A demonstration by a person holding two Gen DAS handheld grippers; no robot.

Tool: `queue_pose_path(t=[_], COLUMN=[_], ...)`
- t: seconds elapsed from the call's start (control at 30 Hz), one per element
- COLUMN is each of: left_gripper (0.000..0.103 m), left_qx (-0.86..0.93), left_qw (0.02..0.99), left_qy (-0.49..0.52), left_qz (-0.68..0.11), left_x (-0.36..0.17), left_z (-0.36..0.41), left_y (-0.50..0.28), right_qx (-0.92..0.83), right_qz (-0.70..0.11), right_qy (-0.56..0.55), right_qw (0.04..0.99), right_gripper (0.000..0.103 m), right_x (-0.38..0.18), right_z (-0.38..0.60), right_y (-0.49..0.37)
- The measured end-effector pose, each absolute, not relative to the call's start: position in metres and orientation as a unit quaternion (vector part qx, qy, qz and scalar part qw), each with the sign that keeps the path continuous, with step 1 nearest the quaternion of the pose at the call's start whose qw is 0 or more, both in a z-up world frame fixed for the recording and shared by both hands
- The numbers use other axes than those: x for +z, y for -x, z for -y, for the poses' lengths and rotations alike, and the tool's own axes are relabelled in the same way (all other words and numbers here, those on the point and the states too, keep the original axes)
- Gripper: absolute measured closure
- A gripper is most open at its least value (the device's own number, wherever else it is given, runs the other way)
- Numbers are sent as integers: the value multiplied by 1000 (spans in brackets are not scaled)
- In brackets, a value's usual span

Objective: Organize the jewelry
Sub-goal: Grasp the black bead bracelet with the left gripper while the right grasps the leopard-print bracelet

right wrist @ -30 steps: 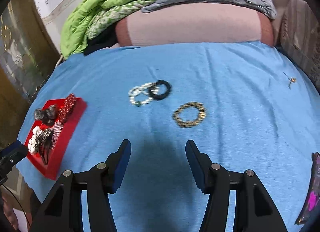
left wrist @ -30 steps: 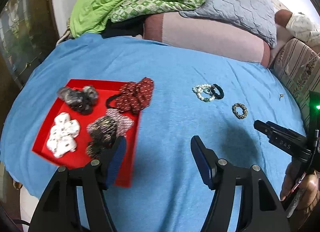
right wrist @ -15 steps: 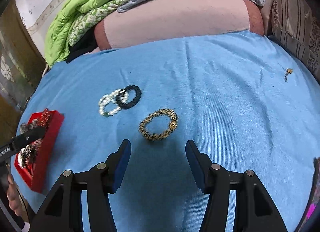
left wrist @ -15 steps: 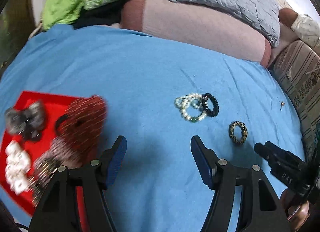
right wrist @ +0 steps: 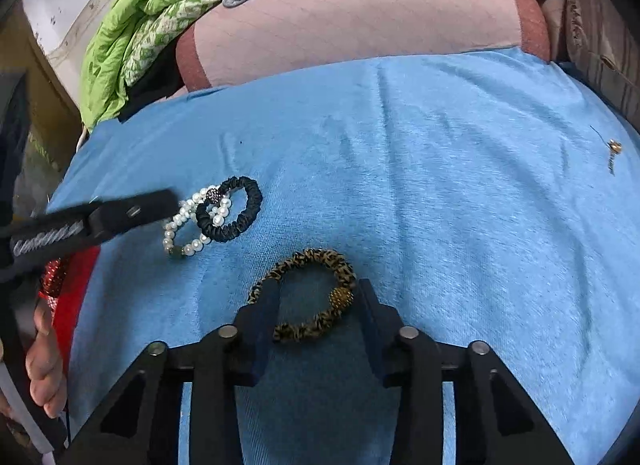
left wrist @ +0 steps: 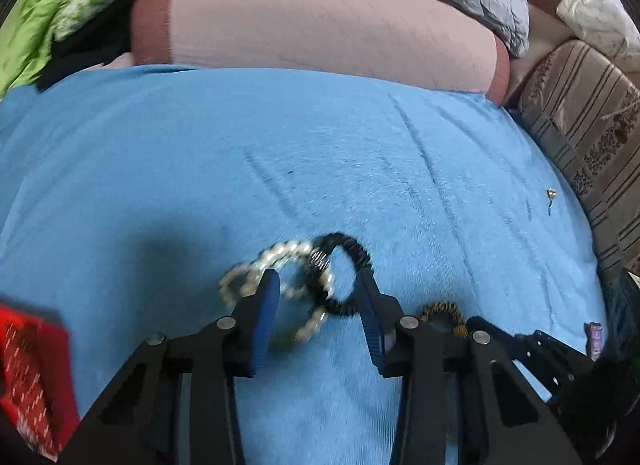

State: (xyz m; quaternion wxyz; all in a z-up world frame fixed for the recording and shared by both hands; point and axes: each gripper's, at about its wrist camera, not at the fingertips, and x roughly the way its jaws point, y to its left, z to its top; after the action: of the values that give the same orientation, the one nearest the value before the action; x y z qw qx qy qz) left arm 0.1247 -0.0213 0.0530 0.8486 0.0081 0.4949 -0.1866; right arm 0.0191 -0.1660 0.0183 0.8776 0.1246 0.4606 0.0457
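Left wrist view: left tongs [left wrist: 316,297] spread wide, w/ pearl bracelet [left wrist: 276,285] and black scrunchie [left wrist: 344,273] low-centre, overlapping, right between the tips on the blue bedspread [left wrist: 320,145]. Red tray [left wrist: 28,357] at lower left.

Right wrist view: right tongs [right wrist: 318,305] also spread, straddling the leopard scrunchie [right wrist: 308,297], which lies flat between the tips. Each hand is nearest its own piece.

Left black two-finger gripper with blue pads [left wrist: 318,293]: jaws stood apart, tips low over the surface.
Right black two-finger gripper with blue pads [right wrist: 318,303]: jaws stood apart, tips low.
Bare left hand [right wrist: 44,365]: fingers wrapped the handle.
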Motion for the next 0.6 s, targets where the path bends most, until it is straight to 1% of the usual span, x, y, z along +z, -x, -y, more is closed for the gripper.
queue_pose_path(t=[0.27, 0.33, 0.4, 0.43, 0.47, 0.5, 0.6], left_gripper=[65, 65, 82, 92, 94, 97, 97], left_qx=[-209, -214, -232, -239, -246, -252, -275], left_qw=[836, 836, 822, 817, 814, 811, 797], left_qy=[-52, -71, -84, -85, -88, -89, -76], left_qz=[-505, -500, -513, -518, -518, -521, -532], left_x=[36, 34, 30, 29, 30, 31, 34], left_z=[52, 59, 63, 64, 65, 67, 68], left_y=[-154, -158, -158, -157, -155, -152, -142], right_qx=[55, 55, 52, 50, 48, 46, 53], right_qz=[-457, -456, -454, -454, -455, -455, -456], right_qy=[-142, -144, -145, -145, -144, -145, -158], right_qw=[876, 877, 877, 877, 877, 877, 874], right_gripper=[66, 69, 73, 78, 81, 87, 88], right_x=[12, 11, 10, 9, 8, 7, 8], right_z=[173, 173, 175, 176, 177, 179, 184], right_y=[-22, -21, -21, -21, -21, -21, -16])
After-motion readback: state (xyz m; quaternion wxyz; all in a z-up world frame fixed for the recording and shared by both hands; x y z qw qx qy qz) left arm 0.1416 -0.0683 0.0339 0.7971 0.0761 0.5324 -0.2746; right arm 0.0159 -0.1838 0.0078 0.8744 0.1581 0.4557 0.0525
